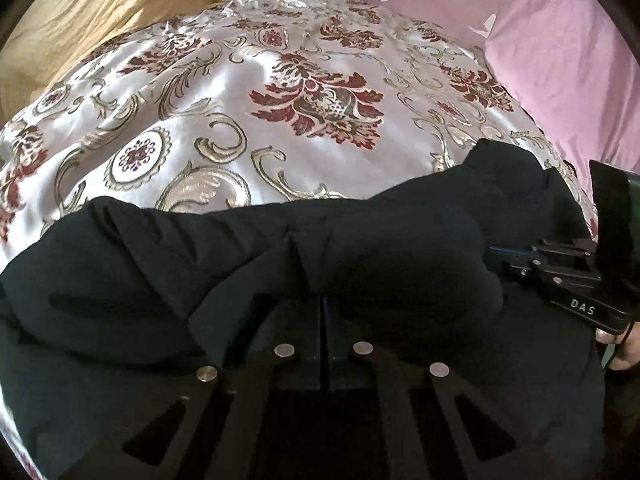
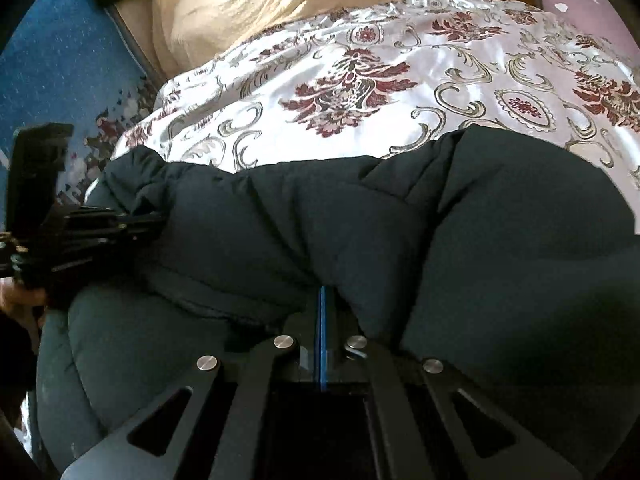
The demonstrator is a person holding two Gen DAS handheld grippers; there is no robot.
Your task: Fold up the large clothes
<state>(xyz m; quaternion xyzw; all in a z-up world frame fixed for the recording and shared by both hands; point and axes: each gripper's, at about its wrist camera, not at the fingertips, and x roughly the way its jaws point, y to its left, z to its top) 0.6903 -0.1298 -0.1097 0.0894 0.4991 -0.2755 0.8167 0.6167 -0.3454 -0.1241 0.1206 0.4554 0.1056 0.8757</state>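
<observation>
A puffy black jacket (image 1: 248, 272) lies bunched along the near edge of a bed, on a shiny bedspread (image 1: 248, 120) patterned with dark red flowers and gold scrolls. The left gripper (image 1: 325, 312) has its two fingers pressed together on a raised fold of the jacket near the middle of the garment — the black cloth rises right over the tips. In the right wrist view, the right gripper (image 2: 322, 308) is likewise closed, its blue-edged fingers meeting with a ridge of the same jacket (image 2: 360, 232) pinched between them. Each gripper shows in the other's camera: the right one at the far right edge of the left view, nosed into the jacket's sleeve end, the left one at the far left of the right view. A tan blanket (image 1: 80, 12) is heaped at the far left of the bed, a pink pillow (image 1: 568, 76) sits at the far right, and a blue carpet (image 2: 60, 52) covers the floor beside it.
</observation>
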